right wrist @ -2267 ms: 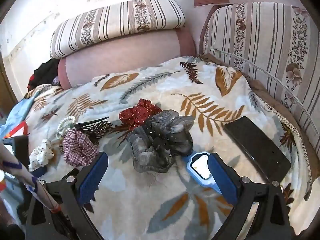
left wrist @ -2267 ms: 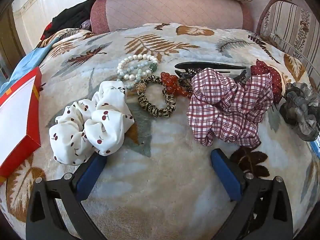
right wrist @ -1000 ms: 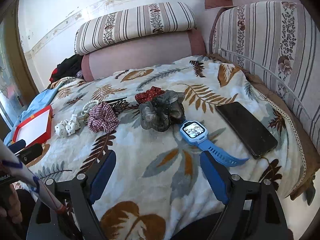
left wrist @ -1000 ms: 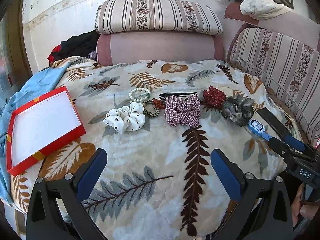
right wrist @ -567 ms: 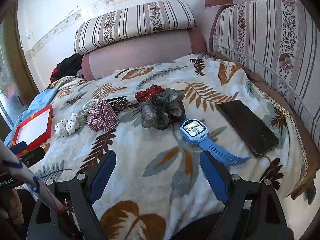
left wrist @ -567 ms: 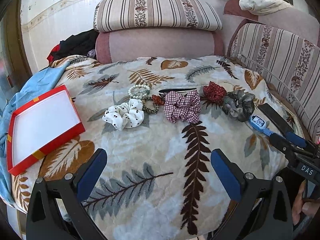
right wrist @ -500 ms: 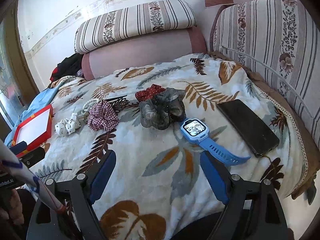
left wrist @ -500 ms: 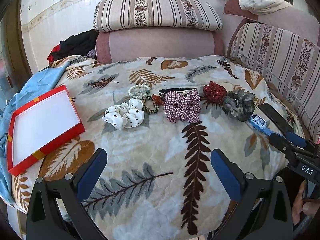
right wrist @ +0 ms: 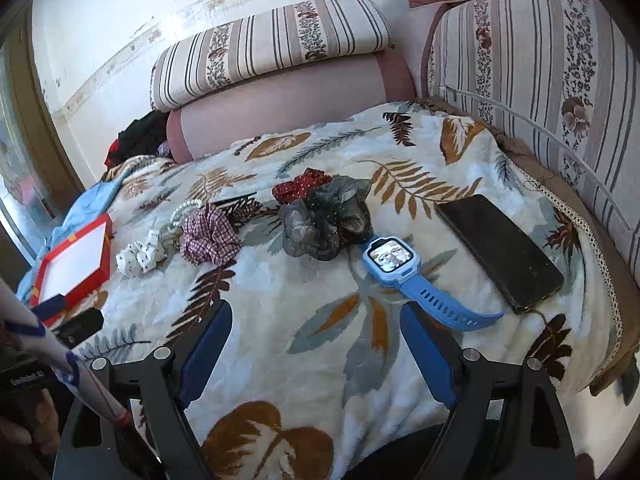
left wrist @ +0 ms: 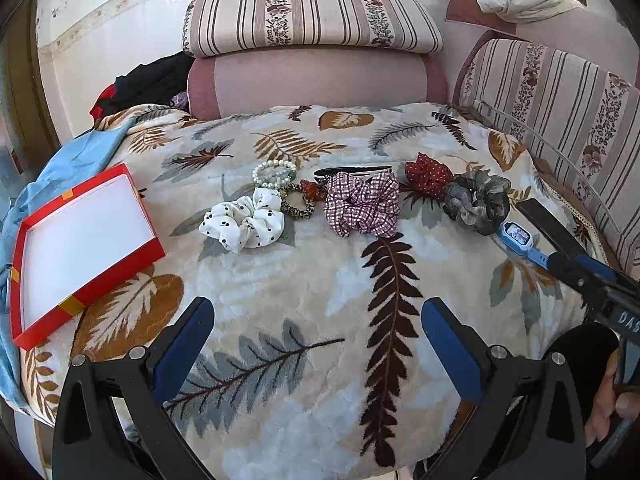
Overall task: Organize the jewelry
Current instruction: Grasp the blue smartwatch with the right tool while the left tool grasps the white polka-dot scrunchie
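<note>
On the leaf-patterned blanket [left wrist: 280, 272] lies a row of items: a white dotted scrunchie [left wrist: 244, 222], pearl bracelets [left wrist: 274, 173], a striped bead bracelet [left wrist: 296, 205], a plaid scrunchie [left wrist: 362, 204], a red dotted scrunchie [left wrist: 428, 174], a grey scrunchie [left wrist: 476, 200] and a blue watch [left wrist: 520, 240]. An open red box [left wrist: 80, 240] with a white inside lies at the left. My left gripper [left wrist: 316, 332] is open and empty, well short of the row. My right gripper [right wrist: 316, 328] is open and empty, just short of the watch [right wrist: 400, 268].
A black phone [right wrist: 500, 252] lies right of the watch. A black hair clip [left wrist: 352, 170] lies behind the plaid scrunchie. Striped sofa cushions [left wrist: 312, 20] stand behind and to the right. A blue cloth [left wrist: 72, 160] hangs at the left edge.
Since 2.3 s ago both grippers have pulled back from close over the scrunchies to the near edge of the blanket. In the last second they have barely moved.
</note>
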